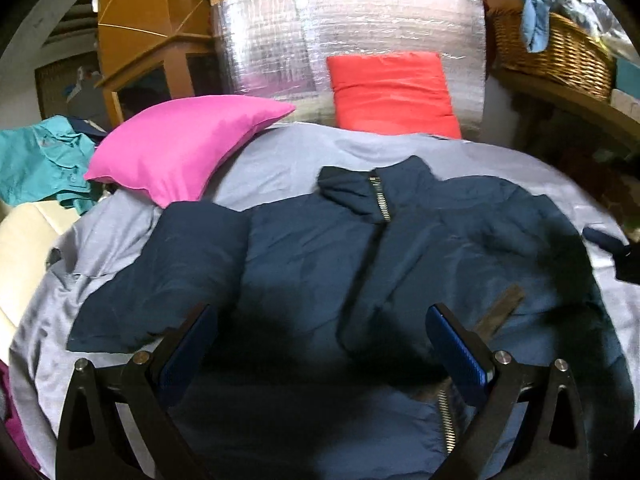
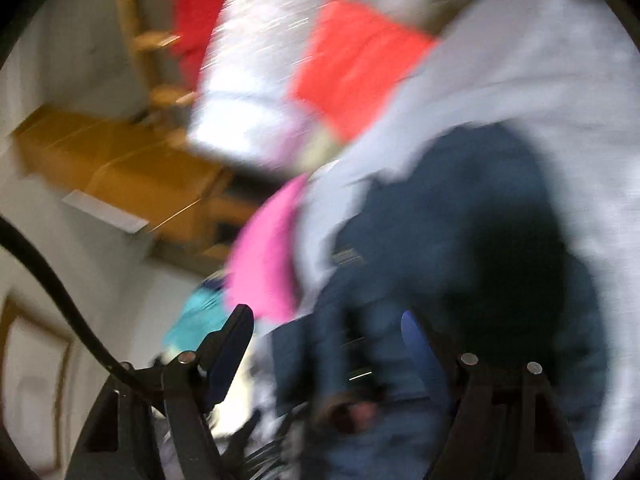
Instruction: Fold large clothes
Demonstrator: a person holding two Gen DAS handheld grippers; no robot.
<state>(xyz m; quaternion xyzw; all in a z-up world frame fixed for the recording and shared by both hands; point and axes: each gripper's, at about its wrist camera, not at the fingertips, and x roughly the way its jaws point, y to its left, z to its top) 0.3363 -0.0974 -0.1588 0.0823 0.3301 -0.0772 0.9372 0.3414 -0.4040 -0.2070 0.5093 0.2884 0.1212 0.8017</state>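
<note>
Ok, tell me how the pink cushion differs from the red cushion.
The pink cushion lies on the grey sheet beside the jacket; the red cushion stands propped against the silver headboard. The pink one shows a pointed corner, the red one a flat square face. Both are plain, single-coloured cushions.

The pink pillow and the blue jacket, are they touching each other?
Touching. In the left wrist view the pink pillow's lower corner meets the top edge of the navy jacket's sleeve with no grey sheet between them.

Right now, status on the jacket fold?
Both jaws open, empty. Navy zip-up padded jacket lies spread on grey bedsheet, unfolded. Pink cushion beside left sleeve.
</note>
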